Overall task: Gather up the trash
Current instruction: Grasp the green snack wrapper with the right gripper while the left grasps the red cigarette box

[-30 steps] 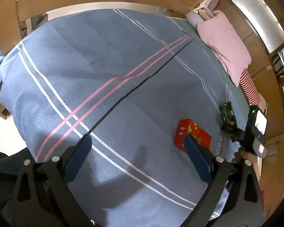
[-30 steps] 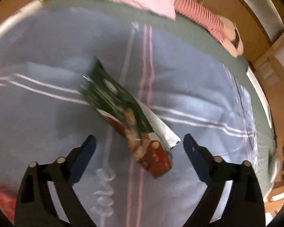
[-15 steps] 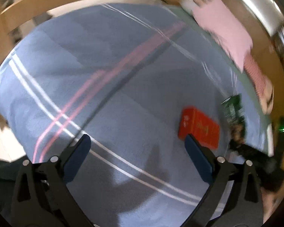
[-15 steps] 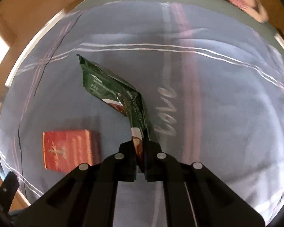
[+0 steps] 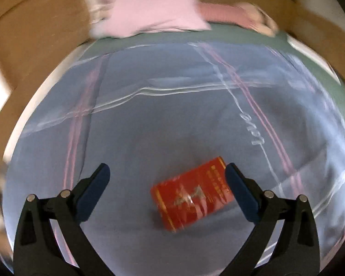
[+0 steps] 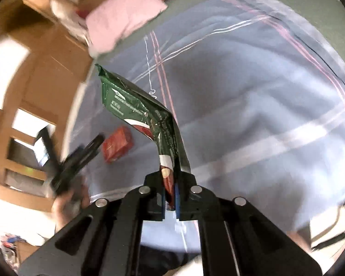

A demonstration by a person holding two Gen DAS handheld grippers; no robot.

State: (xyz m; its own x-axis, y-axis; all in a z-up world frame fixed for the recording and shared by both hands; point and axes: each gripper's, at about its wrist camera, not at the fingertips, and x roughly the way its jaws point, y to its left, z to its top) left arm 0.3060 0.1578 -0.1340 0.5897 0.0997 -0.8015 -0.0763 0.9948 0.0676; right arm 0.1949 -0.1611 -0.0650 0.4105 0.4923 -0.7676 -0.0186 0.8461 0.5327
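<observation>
Blurred blue blanket [image 5: 149, 138]; right claw [image 6: 170, 197] hides green wrapper [image 6: 135, 108] end.

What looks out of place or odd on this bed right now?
A red packet lies loose and askew on the blue bedspread, between the open fingers of the left gripper. The right gripper pinches a crumpled green wrapper, bent and lifted off the bed.
</observation>
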